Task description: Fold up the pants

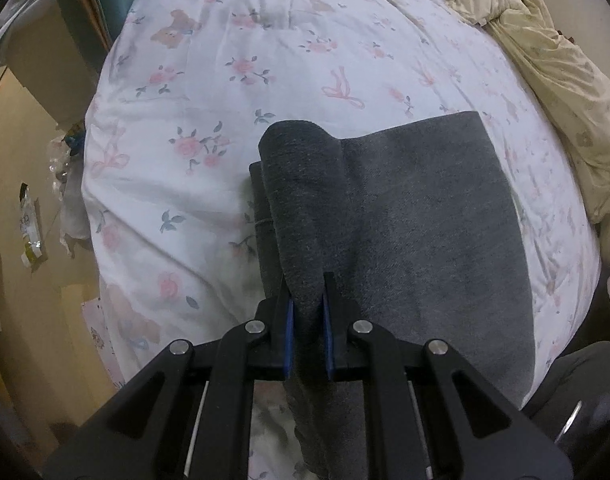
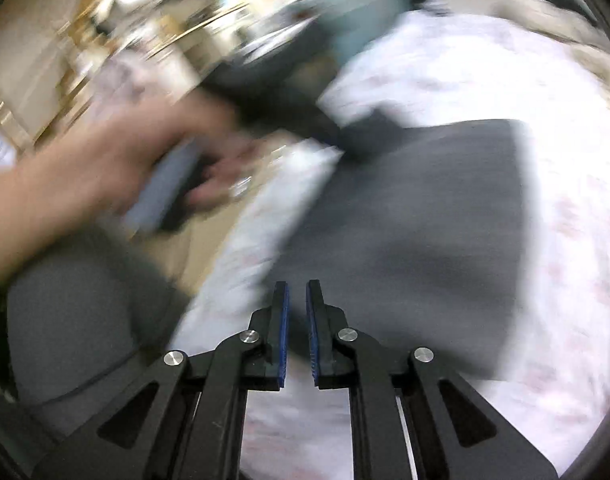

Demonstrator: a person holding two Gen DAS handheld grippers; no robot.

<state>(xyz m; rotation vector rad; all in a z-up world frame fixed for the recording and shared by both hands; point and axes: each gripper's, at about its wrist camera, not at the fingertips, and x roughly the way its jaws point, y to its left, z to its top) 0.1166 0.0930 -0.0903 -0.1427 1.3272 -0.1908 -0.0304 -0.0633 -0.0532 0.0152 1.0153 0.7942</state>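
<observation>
Dark grey pants (image 1: pixel 425 216) lie folded on a white floral bedsheet (image 1: pixel 209 92). My left gripper (image 1: pixel 307 284) is shut on a fold of the pants' left edge and lifts it above the rest of the cloth. In the blurred right wrist view the pants (image 2: pixel 417 224) lie flat ahead. My right gripper (image 2: pixel 297 292) hovers over their near edge with its jaws a narrow gap apart and nothing between them. The person's left hand (image 2: pixel 117 160) and the left gripper's body show at the left.
A crumpled cream blanket (image 1: pixel 553 64) lies along the bed's right side. The bed's left edge drops to a wooden floor (image 1: pixel 21 184) with boxes and bags. The person's grey-clad leg (image 2: pixel 81 320) is at the lower left of the right wrist view.
</observation>
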